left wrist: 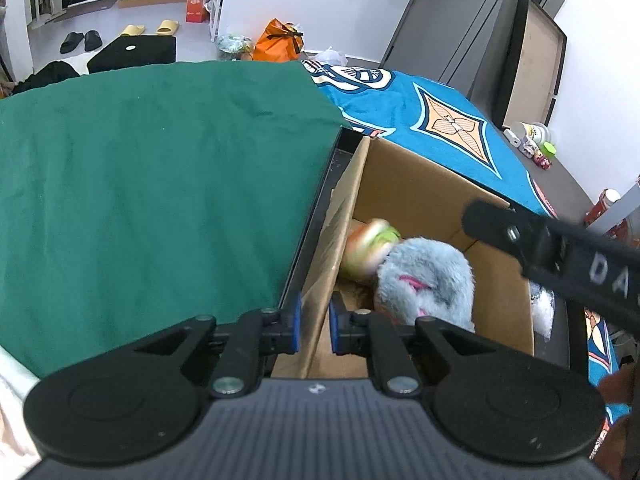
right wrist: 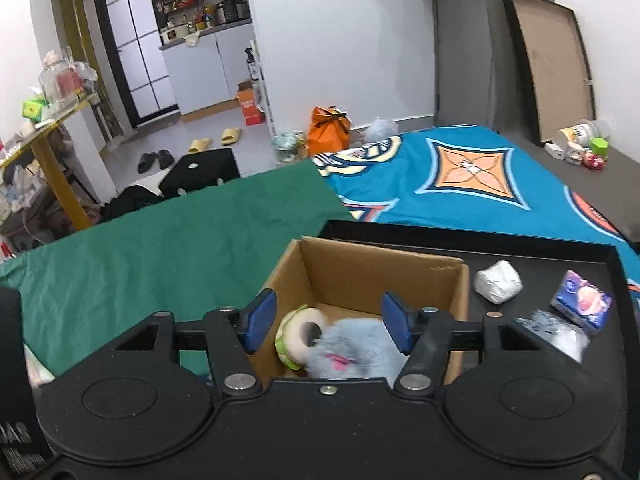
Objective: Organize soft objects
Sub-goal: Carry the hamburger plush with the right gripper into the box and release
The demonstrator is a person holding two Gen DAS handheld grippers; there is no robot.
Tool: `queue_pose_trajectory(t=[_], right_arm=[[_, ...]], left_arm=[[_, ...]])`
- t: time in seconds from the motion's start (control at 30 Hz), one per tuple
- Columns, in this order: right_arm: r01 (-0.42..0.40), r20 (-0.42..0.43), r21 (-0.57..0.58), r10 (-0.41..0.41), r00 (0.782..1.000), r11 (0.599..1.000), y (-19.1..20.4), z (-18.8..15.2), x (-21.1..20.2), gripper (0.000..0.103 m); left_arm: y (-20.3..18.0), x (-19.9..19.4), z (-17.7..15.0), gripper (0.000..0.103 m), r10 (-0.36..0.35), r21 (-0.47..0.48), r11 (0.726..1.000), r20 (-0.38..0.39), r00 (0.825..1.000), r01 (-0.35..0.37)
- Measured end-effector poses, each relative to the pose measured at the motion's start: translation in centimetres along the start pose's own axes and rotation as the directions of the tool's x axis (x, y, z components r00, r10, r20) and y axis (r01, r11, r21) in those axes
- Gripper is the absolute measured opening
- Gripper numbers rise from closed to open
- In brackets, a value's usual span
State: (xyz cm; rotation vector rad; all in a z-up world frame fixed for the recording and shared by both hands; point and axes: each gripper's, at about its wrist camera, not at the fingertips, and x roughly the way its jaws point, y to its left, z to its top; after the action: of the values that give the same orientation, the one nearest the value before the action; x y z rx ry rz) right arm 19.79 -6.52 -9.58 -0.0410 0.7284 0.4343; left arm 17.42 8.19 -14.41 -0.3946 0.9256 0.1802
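left gripper: my left gripper [left wrist: 315, 324] has its blue pads nearly together, pinching the near-left wall of the open brown cardboard box [left wrist: 404, 184]; one pad sits outside the wall and one inside.
right gripper: my right gripper [right wrist: 328, 322] is spread wide with nothing between its blue pads [right wrist: 260, 318], hanging over the near edge of the cardboard box [right wrist: 360, 268]. in the left wrist view its black body [left wrist: 560, 256] reaches in from the right above the box's right wall.
fluffy toy: a fluffy pale-blue plush toy with a pink mark [left wrist: 428, 280] lies inside the box against its near side; from the right wrist view it [right wrist: 352, 354] sits right below my open pads.
round toy: a round soft toy in cream, green and orange [left wrist: 370, 250] lies in the box too, touching the blue plush on its left, by the left wall. it is blurred in the left view; the right view shows it [right wrist: 298, 334] more clearly.
tray: the box stands at the left end of a black rimmed tray [right wrist: 520, 244].
tray, right of box: a crumpled white wad [right wrist: 498, 282] near the far rim, a small blue and pink packet [right wrist: 582, 304] toward the right rim, and a clear crinkled plastic bag [right wrist: 554, 334] near the front.
bed: a dark green cloth [left wrist: 160, 184] covers the left part, a teal patterned blanket [right wrist: 460, 176] the far right part.
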Motion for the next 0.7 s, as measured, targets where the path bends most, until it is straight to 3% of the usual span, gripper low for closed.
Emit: queue_pose_trajectory(t=[0.47,0.6,0.7], right_arm=[[0.054,-0.015,0.056,-0.053,0.998,0.997,-4.8,-2.1,-2.4,0.059],[0.063,-0.02,0.095,-0.062,0.998,0.993,-6.4,-2.8,-2.7,0.059],[0.059,-0.016,0.113,-0.057,0.998,0.992,-7.7,-3.2,-3.1,0.062]], left_arm=[[-2.0,-0.2,-0.1,0.013,0.076,0.084,0.993,0.013,0.997,-0.077],[-3.3,-0.5,-0.3,0.017,0.132,0.141,0.981,0.027,0.991,-0.135],[-4.2,-0.5,-0.5,0.028,0.164,0.183,0.969,0.038,0.986,-0.168]])
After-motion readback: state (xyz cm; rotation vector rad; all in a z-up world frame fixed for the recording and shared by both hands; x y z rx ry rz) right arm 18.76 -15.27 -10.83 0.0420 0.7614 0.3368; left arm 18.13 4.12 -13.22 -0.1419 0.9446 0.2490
